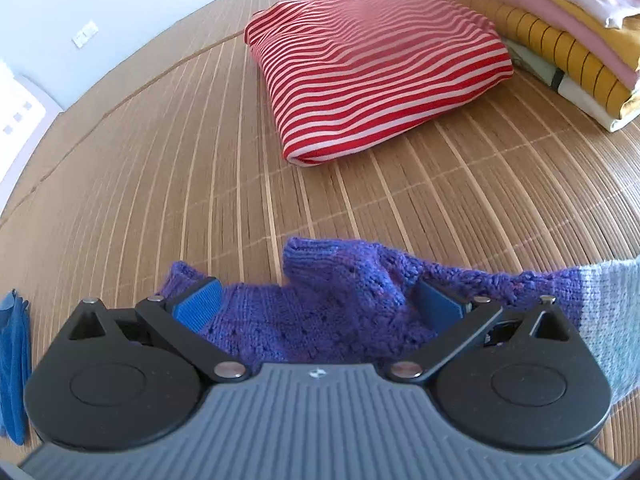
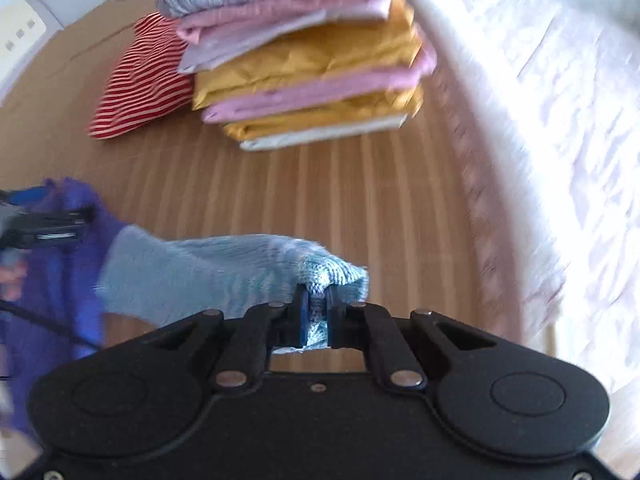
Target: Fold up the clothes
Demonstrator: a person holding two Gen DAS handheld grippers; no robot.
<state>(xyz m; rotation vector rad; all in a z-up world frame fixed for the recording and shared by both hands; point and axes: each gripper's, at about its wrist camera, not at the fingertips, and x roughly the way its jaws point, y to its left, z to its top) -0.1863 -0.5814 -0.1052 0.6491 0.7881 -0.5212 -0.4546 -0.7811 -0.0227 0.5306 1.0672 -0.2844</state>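
Observation:
A knitted garment, purple (image 1: 320, 320) with a pale blue part (image 1: 608, 312), lies across the near edge of the bamboo mat (image 1: 160, 180). My left gripper (image 1: 316, 304) is open, its blue pads (image 1: 198, 306) wide apart with the bunched purple knit between them. In the right wrist view my right gripper (image 2: 316, 312) is shut on a pinched fold of the pale blue knit (image 2: 200, 268), which stretches left to the purple part (image 2: 60, 280). The left gripper (image 2: 44, 224) shows at that view's left edge, with part of a hand below it.
A folded red-and-pink striped garment (image 1: 372, 68) lies further out on the mat. Beside it on the right rises a tall stack of folded clothes (image 2: 304, 60) in pink, mustard, grey and white. A white quilt (image 2: 540, 120) borders the mat's right side. Something blue (image 1: 14, 360) hangs at the left edge.

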